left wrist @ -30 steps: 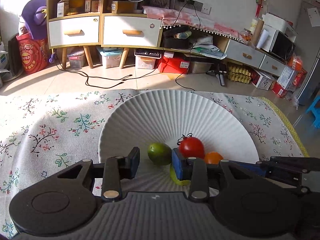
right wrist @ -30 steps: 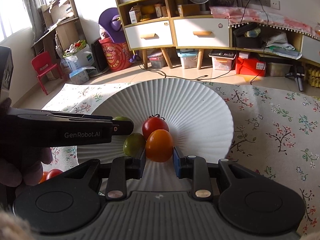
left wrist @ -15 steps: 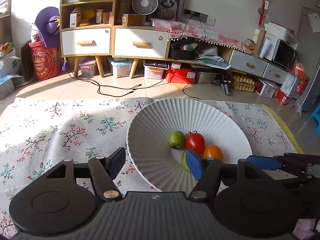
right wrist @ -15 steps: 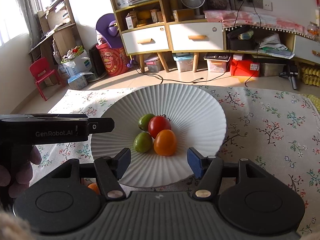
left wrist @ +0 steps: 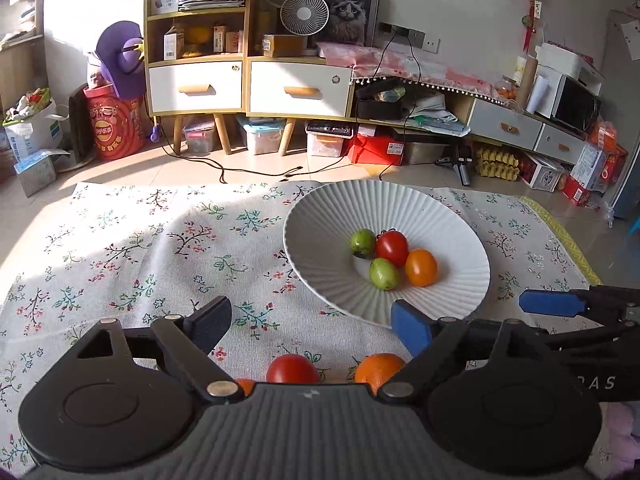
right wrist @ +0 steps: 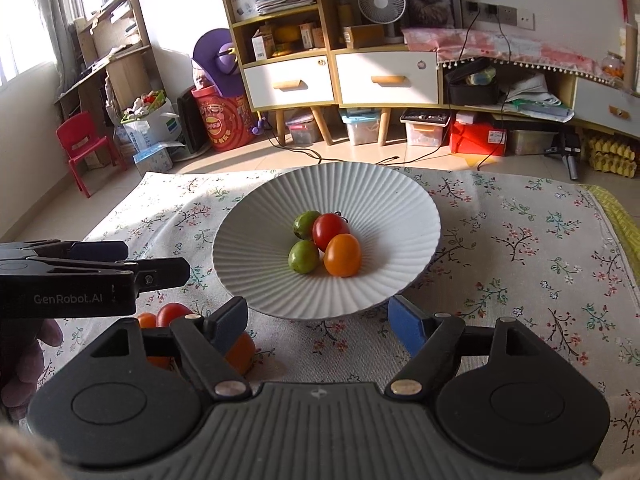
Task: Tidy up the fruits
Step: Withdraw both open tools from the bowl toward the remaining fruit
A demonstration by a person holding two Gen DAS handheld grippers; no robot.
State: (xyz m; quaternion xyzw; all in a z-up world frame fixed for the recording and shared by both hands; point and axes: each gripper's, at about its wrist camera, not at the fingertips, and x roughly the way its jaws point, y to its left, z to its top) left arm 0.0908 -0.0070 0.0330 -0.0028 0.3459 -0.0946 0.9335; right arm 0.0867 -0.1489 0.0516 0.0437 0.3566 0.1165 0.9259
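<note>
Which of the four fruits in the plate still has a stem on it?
The red tomato: a dark stem curls from its top. The orange tomato and the two green fruits beside it in the white plate show none.

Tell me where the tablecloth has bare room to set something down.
Free: the tablecloth right of the plate, and the wide stretch to its left. Crowded: the near strip by the left gripper, where loose tomatoes lie.
</note>
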